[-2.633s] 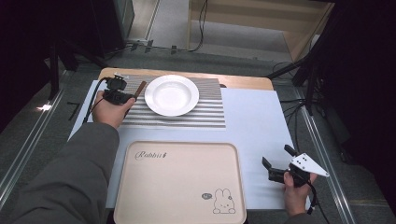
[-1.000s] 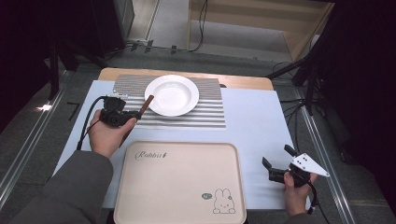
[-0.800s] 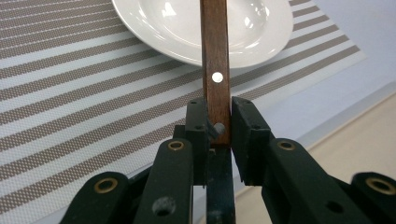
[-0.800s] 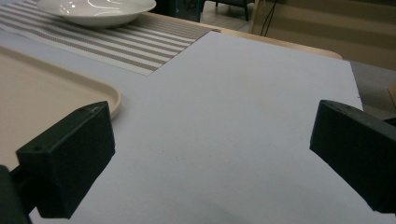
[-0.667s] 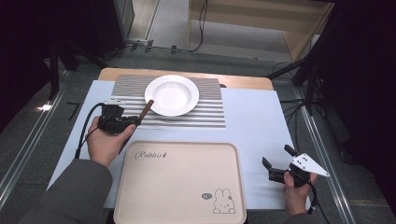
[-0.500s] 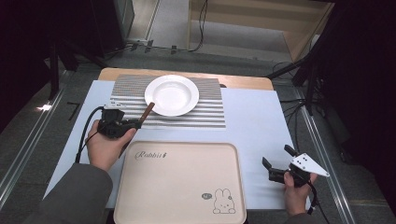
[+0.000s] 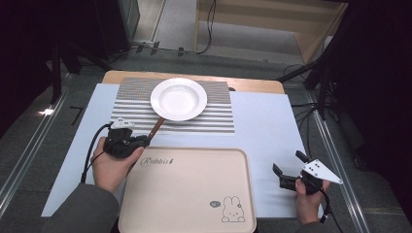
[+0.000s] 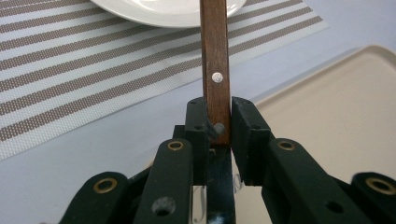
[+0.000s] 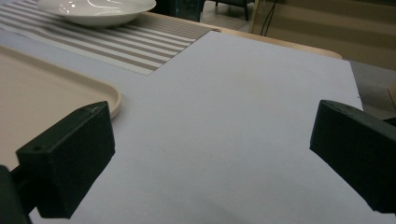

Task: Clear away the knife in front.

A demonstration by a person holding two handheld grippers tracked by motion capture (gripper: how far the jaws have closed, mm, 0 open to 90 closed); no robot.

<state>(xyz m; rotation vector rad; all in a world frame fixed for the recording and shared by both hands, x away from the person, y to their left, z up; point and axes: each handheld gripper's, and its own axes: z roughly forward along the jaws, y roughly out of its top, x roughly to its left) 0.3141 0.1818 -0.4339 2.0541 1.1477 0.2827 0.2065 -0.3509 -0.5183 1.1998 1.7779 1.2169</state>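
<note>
The wooden handle (image 8: 215,74) of a utensil is clamped by its near end between the pads of the left gripper (image 8: 218,122), jaws closed narrowly on it just below a metal rivet. In the high view the handle (image 7: 156,129) slants away from the left gripper (image 7: 127,142) toward the white plate (image 7: 179,99); its far end passes under or against the plate's near rim, so I cannot tell what kind of utensil it is. The plate sits on a striped placemat (image 7: 131,112) toward the far edge of the bench, and the handle hangs above the strip of pale sheet (image 7: 262,121) between the placemat and the beige tray (image 7: 194,194), which lies along the near edge.

The step in hand looks like carrying the utensil from beside the plate to the tray. The grip is very near the handle's tip, so the long free end will tend to droop or swing; it is best to keep the squeeze firm, lift enough to clear the plate rim and the tray's raised lip, and move slowly. Set the whole length down flat on the tray floor, well inside the near-left corner, before letting the jaws part.

The right gripper (image 7: 291,177) rests near the bench's near right corner, jaws wide and empty, well apart from the work.
</note>
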